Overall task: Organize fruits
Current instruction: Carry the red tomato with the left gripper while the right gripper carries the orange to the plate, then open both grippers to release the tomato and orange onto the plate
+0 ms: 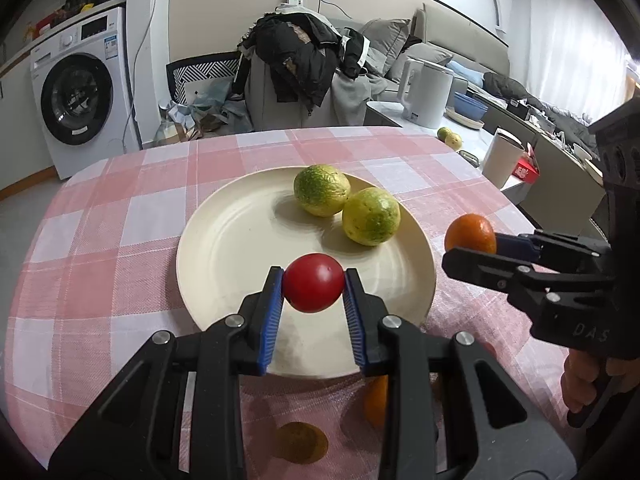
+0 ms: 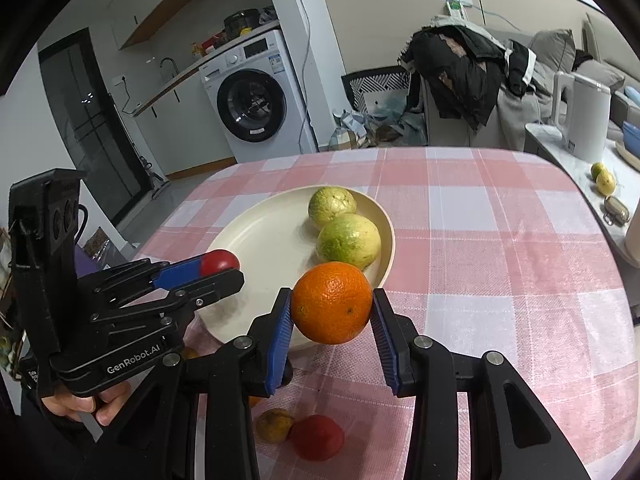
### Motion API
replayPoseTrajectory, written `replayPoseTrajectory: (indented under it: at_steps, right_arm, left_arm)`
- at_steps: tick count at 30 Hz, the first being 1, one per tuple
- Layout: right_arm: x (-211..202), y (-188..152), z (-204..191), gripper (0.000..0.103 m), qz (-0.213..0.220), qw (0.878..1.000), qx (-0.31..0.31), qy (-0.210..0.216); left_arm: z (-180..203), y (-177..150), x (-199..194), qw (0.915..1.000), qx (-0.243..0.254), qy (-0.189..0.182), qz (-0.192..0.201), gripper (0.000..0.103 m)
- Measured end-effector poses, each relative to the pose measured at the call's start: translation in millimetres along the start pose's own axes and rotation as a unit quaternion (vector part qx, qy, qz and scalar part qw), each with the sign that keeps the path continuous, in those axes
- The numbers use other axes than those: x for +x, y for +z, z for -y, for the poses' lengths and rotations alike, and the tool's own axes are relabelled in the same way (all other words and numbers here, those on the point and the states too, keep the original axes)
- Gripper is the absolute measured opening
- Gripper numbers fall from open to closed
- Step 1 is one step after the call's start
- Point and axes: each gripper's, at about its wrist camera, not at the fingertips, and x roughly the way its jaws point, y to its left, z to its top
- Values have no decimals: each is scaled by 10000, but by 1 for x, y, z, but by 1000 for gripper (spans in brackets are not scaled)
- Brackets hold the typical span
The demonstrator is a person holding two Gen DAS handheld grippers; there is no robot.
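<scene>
A cream plate (image 1: 232, 248) lies on the pink checked tablecloth and holds two yellow-green fruits (image 1: 322, 190) (image 1: 371, 216). My left gripper (image 1: 314, 290) is shut on a red tomato (image 1: 314, 288), held over the plate's near part. My right gripper (image 2: 331, 312) is shut on an orange (image 2: 331, 302), held just off the plate's (image 2: 256, 240) right rim. In the right wrist view the green fruits (image 2: 332, 205) (image 2: 349, 242) lie at the plate's far right, and the left gripper (image 2: 218, 270) with the tomato (image 2: 218, 263) is at the left.
Loose fruit lies on the cloth near me: a red one (image 2: 317, 437), a brownish one (image 2: 275, 424) and an orange one (image 1: 376, 402). A side counter at right holds a white kettle (image 1: 426, 94), a cup (image 1: 502, 158) and two small fruits (image 1: 450, 138).
</scene>
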Motion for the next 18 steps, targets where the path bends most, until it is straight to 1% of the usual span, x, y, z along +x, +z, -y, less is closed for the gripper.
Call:
replayPoseTrajectory:
  at_steps: [4,8,18]
  right_arm:
    - [11,0,1,40,-136,9999,25,-37]
    - [19,0,-2,39,-233,9997,0,22]
    - [32,4,-16,39,-294,9994,-171,6]
  left_arm:
    - [-1,-2,10,9999,19,53,-86,27]
    - [-6,-4,18,9998,-25,105,-163,27]
    - [-11,-8,26,9994,-45,230,-242,27]
